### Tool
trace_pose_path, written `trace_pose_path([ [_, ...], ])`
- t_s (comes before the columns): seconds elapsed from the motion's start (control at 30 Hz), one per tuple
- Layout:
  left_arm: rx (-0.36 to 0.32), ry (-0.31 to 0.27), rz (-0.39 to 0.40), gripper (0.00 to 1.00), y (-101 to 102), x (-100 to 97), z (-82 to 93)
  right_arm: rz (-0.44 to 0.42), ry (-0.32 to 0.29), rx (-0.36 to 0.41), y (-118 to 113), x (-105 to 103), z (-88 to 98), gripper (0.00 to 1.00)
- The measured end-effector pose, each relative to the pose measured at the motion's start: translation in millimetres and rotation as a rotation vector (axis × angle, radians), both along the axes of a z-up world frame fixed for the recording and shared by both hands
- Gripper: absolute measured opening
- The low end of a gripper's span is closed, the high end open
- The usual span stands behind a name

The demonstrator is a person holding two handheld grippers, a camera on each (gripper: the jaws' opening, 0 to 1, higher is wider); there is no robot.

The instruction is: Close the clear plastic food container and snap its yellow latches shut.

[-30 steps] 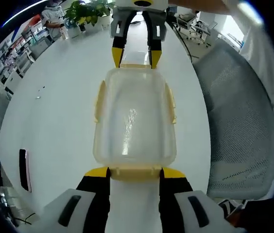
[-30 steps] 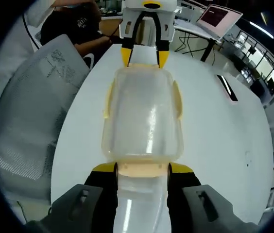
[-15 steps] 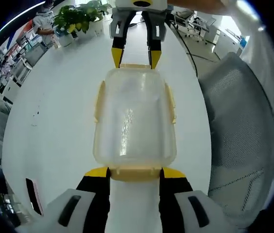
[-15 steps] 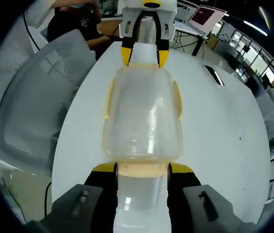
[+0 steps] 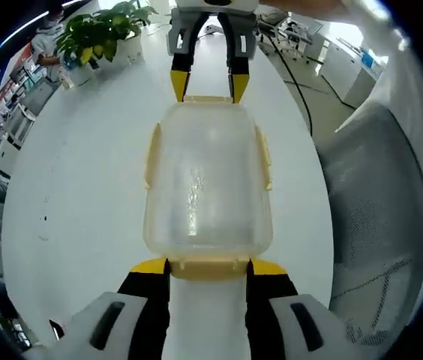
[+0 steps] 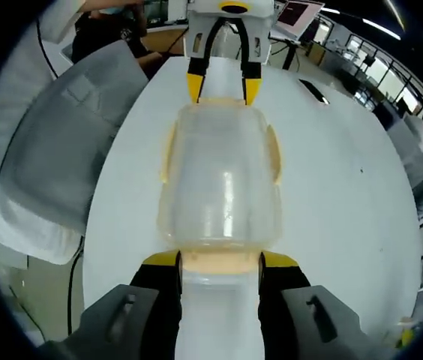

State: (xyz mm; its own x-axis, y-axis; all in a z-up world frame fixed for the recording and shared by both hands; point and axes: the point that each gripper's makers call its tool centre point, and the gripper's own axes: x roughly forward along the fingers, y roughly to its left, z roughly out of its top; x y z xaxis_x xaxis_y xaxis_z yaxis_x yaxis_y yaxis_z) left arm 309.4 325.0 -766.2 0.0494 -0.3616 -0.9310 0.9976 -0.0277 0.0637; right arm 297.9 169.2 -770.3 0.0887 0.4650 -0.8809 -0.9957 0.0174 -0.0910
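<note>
Clear glossy plastic container (image 5: 207,180), matt yellow plastic latches (image 5: 208,265), smooth white table (image 5: 84,180), grey mesh chair (image 5: 380,202)

One clear container (image 5: 208,184) sits on one white desk (image 5: 84,187). Four yellow latches are counted on it, one per side. Two tongs are present: the left tongs (image 5: 208,274) and the right tongs (image 6: 219,266). One mesh chair (image 5: 380,217). One potted plant (image 5: 99,37).

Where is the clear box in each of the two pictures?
Left gripper view: the box sits in the centre, between this gripper's jaws below and the other gripper above.
Right gripper view: the box is again central, with the opposite gripper above.
Shared landmark: the white table.
</note>
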Motion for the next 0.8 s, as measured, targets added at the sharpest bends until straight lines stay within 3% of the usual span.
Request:
trace_pose_path([
  [0.33,0.003,0.013,-0.034,0.33,-26,4.1,-6.2,-0.039,0.015,-0.018,-26,-4,-9.3,0.36],
  [0.8,0.040,0.047,-0.023,0.33,-17,0.3,-14.4,-0.032,0.045,-0.007,-18,-8,-14.8,0.36],
])
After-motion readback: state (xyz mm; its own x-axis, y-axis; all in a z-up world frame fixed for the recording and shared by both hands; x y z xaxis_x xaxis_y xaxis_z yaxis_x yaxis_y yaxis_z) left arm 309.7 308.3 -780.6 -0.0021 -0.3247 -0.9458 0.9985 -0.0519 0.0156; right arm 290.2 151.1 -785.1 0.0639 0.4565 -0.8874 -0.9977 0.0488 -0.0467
